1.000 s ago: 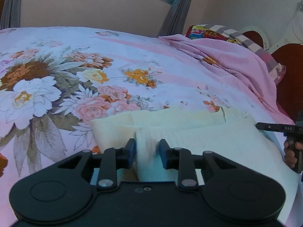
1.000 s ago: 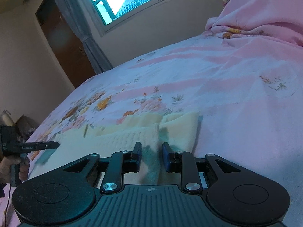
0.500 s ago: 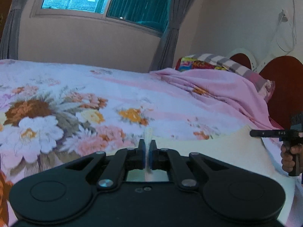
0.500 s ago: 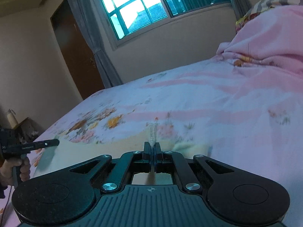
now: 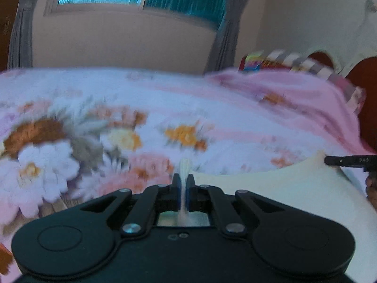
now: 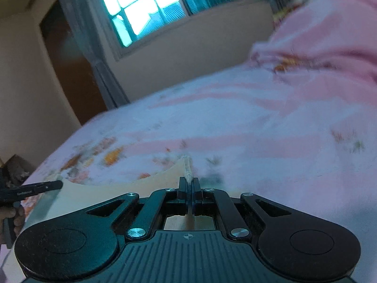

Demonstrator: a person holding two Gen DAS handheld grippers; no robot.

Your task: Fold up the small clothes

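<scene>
Cream-coloured soft knit garment (image 5: pixel 271 188) hangs between both grippers above the floral pink-and-white bedsheet (image 5: pixel 94 108). Left black two-finger gripper (image 5: pixel 183 189) is clamped on one corner of the cloth, a small tuft sticking up past the pads. Right black two-finger gripper (image 6: pixel 189 194) likewise pinches the opposite corner, ribbed edge poking out above its fingertips. Top edge of the garment sags in a shallow curve between the two pinch points, so it looks thin, limp and light, with no stiffness of its own. Both views are motion-blurred.

Handling judgement: fabric will drape and swing rather than hold shape; it needs tension across both corners to stay flat. Knit looks slightly grippy, so slipping seems unlikely, but the bite on each corner is small and a sharp tug could pull it free. Not fragile. Best holds are the corners or hem edges, as now; grabbing mid-panel would bunch it.

Crumpled pink blanket (image 5: pixel 306 103) lies near the dark wooden headboard (image 5: pixel 367 89), well apart from the garment.
</scene>
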